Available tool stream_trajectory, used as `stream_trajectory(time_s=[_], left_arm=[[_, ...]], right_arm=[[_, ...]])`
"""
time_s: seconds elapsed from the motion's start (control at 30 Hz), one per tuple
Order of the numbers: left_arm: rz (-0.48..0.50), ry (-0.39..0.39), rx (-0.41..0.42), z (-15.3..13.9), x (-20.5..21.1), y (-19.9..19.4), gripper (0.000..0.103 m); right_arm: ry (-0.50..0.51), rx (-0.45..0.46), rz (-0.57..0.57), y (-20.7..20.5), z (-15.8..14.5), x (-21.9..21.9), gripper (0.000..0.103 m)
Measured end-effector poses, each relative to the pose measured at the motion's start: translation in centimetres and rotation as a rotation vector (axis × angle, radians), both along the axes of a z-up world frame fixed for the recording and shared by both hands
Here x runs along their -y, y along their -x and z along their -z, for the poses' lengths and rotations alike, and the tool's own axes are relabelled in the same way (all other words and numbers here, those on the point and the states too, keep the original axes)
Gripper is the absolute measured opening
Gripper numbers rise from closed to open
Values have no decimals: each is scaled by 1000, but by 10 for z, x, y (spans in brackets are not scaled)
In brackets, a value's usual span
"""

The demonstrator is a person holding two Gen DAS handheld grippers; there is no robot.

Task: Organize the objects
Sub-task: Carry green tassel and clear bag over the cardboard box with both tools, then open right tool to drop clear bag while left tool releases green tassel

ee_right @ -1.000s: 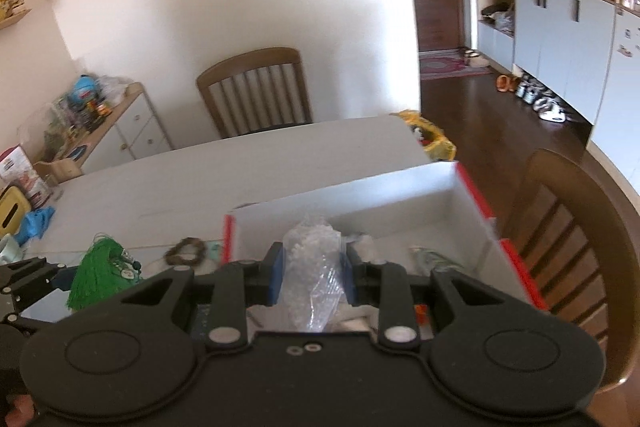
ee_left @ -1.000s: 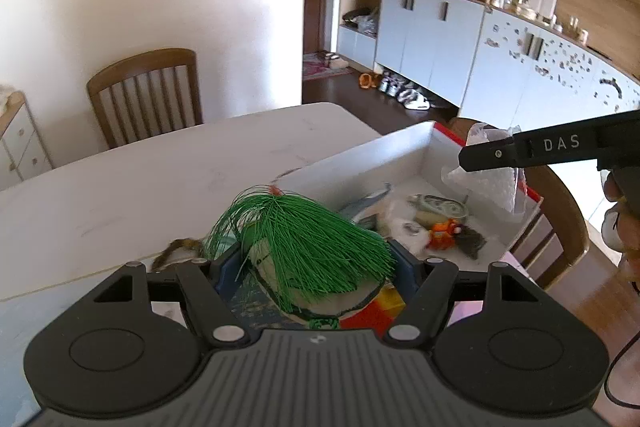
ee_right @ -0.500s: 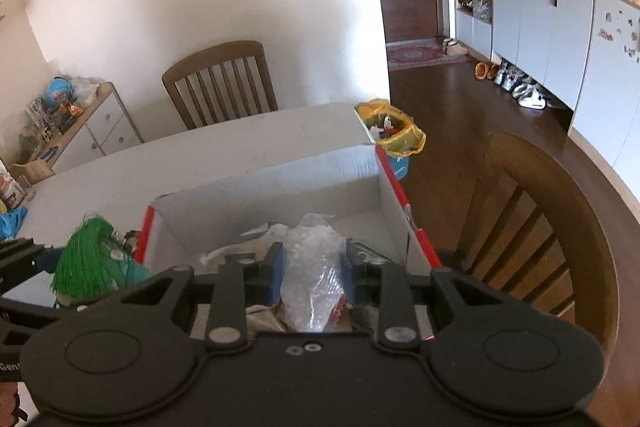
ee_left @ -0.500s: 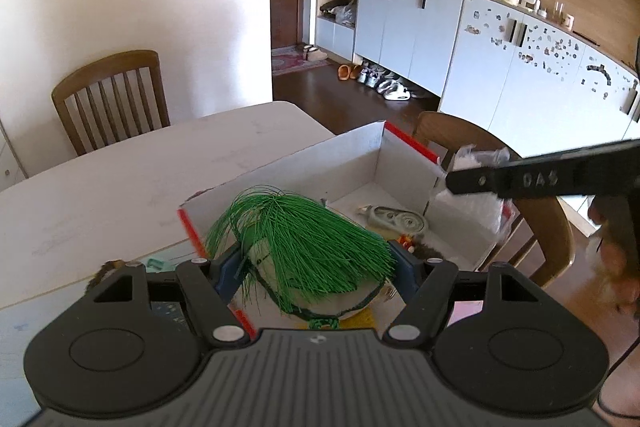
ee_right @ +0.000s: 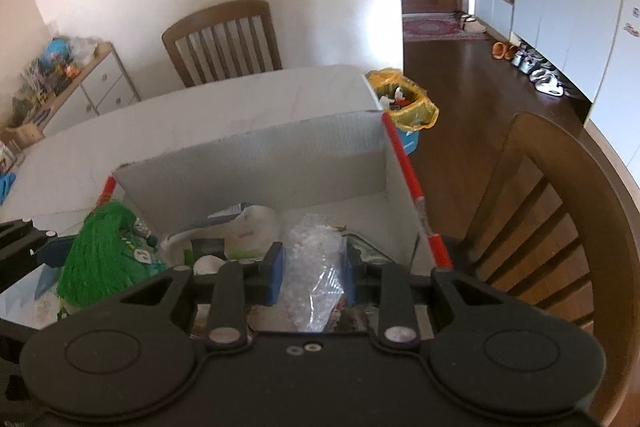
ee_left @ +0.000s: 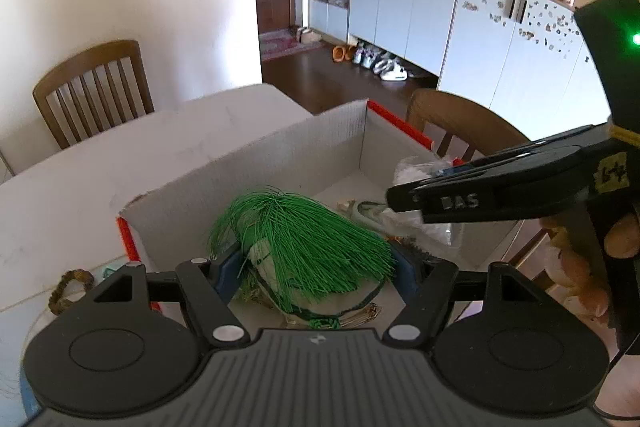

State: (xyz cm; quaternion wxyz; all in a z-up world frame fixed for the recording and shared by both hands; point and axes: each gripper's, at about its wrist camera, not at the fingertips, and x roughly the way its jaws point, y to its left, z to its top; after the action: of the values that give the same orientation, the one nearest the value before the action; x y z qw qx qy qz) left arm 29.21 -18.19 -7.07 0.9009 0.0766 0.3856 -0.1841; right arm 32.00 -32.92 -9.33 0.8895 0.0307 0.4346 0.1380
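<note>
The left gripper [ee_left: 316,267] pinches one green tassel toy [ee_left: 304,243], low centre of its frame, over the one cardboard box [ee_left: 280,163]. The right gripper [ee_right: 314,273] pinches one clear plastic bag [ee_right: 316,267], also over it. Released together, the two could snag, or the tassel could catch the wall. Two chairs show.

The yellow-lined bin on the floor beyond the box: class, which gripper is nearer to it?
Right. The right gripper, shut on a clear plastic bag, hangs over the box's end nearest the bin. The left gripper, holding the green tassel, is at the opposite end.
</note>
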Motion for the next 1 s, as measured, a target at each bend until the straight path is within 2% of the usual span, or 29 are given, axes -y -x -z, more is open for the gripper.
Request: stream_trajectory(time_s=[0.63,1.0], left_arm=[[-35,-27,-110,43,5,-16,74],[-48,-45,-104,44,9,-17,75]], right_arm=[[8,-95,-50,-8,29,0,29],[6,-77,-65,-5,20,5,34]])
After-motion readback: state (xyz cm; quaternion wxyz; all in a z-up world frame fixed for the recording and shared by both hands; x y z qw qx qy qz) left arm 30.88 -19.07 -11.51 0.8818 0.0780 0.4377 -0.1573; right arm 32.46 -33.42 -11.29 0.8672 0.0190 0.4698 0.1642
